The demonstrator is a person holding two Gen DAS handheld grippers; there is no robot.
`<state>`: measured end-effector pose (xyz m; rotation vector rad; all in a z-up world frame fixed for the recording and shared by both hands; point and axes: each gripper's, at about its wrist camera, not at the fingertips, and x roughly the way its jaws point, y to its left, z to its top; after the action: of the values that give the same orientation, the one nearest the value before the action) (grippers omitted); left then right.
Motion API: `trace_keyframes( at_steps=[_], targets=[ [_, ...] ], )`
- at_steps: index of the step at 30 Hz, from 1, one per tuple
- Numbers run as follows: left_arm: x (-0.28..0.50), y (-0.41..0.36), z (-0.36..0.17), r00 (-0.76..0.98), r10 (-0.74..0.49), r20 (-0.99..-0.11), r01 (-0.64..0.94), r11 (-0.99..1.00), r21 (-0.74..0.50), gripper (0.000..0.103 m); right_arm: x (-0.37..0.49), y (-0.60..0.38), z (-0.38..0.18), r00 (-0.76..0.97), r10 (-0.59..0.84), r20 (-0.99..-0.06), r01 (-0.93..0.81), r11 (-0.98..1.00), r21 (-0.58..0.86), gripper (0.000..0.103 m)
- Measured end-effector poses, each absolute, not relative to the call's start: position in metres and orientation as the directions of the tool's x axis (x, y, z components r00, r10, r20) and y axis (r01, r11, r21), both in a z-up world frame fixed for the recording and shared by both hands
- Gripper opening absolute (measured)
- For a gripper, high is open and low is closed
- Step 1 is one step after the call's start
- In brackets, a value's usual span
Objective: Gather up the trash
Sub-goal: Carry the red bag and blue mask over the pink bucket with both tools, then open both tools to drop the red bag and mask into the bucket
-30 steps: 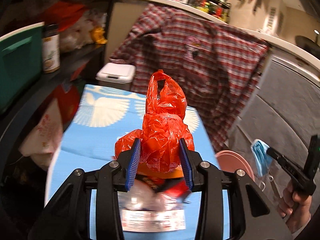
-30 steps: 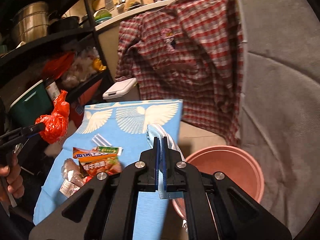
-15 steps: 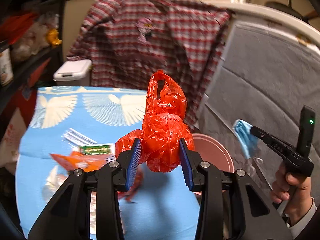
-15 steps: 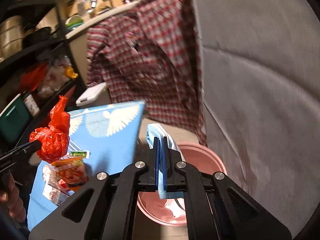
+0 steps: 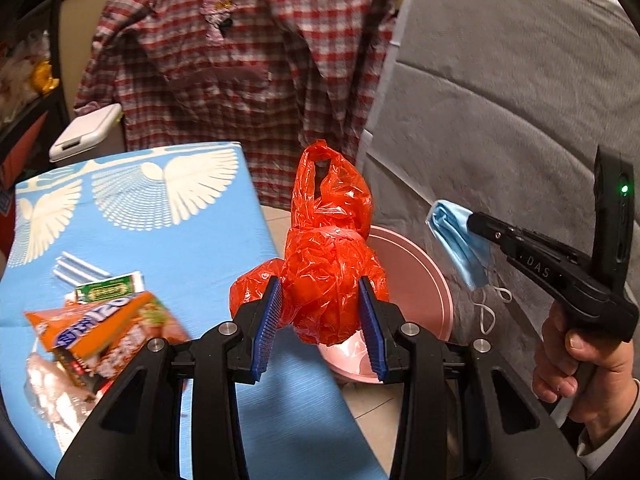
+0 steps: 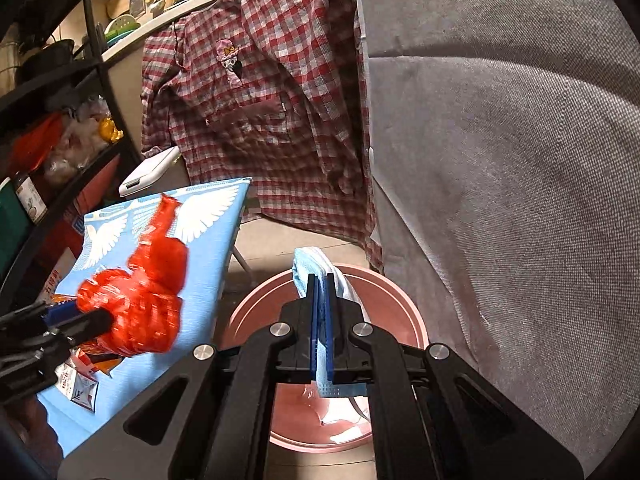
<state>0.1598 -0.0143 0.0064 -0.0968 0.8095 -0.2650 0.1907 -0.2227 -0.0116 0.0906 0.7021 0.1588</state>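
A crumpled red plastic bag (image 5: 328,276) is clamped between the blue pads of my left gripper (image 5: 320,300), held over the right edge of the blue table (image 5: 168,240) and next to the pink bin (image 5: 420,276) on the floor. In the right wrist view the same red plastic bag (image 6: 140,304) hangs left of the pink bin (image 6: 256,304). My right gripper (image 6: 322,300) is shut on a light blue face mask (image 6: 316,264) above the bin's opening. The left wrist view shows that face mask (image 5: 456,240) dangling from the right gripper (image 5: 472,220), ear loops hanging.
Snack wrappers (image 5: 104,320) and small packets lie on the blue table's near left part. A red checked shirt (image 5: 240,80) hangs behind the table. A grey fabric wall (image 6: 520,160) stands right of the bin. Dark shelves (image 6: 60,100) with jars stand at the left.
Both grippers swung right, off the table toward the pink bin. The red bag now hangs at the table's edge beside the bin, and the mask sits over the bin's opening.
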Motion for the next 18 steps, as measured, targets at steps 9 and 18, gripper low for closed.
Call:
trace_keyframes(
  at_steps=[9,18],
  targets=[
    [0.174,-0.044,-0.013,0.62,-0.28,-0.733,0.228,0.958,-0.173,0.038,0.196,-0.225,-0.018,0.739,0.166,-0.653,-0.111,0.986,0.126,0.003],
    [0.181,-0.057,-0.021,0.61,-0.278,-0.742,0.234,0.958,-0.167,0.044,0.2,-0.229,-0.024,0.727,0.141,-0.672,-0.096,0.99,0.104,0.009]
  ],
)
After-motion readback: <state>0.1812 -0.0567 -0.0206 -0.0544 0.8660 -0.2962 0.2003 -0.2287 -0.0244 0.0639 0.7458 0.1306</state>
